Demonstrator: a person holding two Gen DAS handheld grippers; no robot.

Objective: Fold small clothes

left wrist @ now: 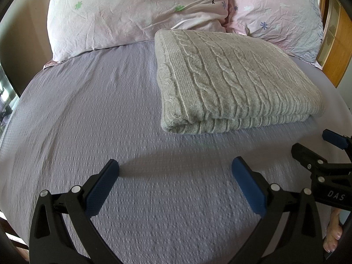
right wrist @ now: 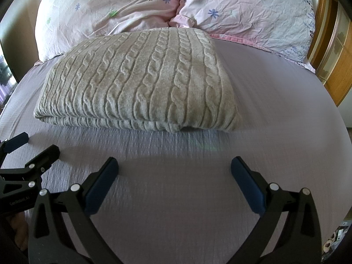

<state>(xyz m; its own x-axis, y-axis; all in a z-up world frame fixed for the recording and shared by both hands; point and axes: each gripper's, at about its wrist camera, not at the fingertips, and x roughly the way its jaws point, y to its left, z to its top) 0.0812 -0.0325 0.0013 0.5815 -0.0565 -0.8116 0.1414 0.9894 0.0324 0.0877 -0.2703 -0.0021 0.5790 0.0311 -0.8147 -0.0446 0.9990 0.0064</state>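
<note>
Left gripper point(left wrist: 175, 171): your jaws stand wide apart and hold nothing; they hang over bare sheet
Right gripper point(right wrist: 174, 170): your jaws stand equally wide and hold nothing; they hang over bare sheet
Garment: the grey cable-knit sweater point(right wrist: 140, 81) lies already folded into a flat, layered rectangle on the bed, its far edge near the pillows point(right wrist: 132, 6)
Bearing from left gripper: the sweater point(left wrist: 231, 77) lies ahead and to the right, apart from the pads
Bearing from right gripper: the sweater lies ahead and slightly left, apart from the pads; you appear nearer to it with this hand
Long axis: judged to run left to right, with the stacked fold edge facing you
Task state: judged complete or nearly so for this item
Surface: lilac textured bed sheet point(left wrist: 99, 110), soft and yielding, lightly creased
Room: two floral pillows at the far end; wooden furniture point(right wrist: 336, 66) at the far right
</note>
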